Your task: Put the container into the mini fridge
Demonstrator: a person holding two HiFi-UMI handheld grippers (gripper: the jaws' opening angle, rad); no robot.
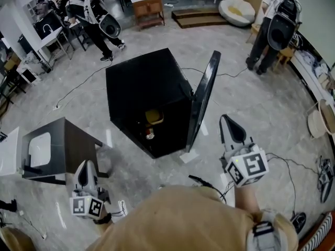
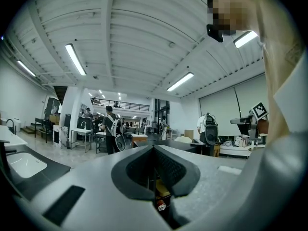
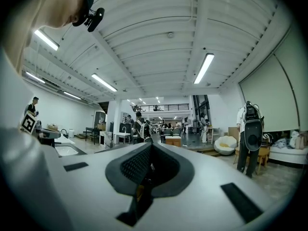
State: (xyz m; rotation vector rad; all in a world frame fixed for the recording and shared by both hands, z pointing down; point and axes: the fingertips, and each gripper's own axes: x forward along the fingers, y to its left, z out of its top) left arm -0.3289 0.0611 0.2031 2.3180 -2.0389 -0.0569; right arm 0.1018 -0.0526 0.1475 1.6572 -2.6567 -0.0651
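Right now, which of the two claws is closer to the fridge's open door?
The right claw. Its tip is close beside the open door of the mini fridge, while the left claw is farther off, next to the dark sink stand.

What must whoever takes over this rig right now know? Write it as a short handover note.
Left claw: shut, empty, low on the left, away from the fridge.
Right claw: shut, empty, just right of the open door.
Fridge: stands on the floor ahead, with its door swung wide.
Container: a yellow one sits inside the fridge, with a small can-like thing close by.
Done: the container looks to be in.
Left: probably only closing the door; the right claw is the nearer one.
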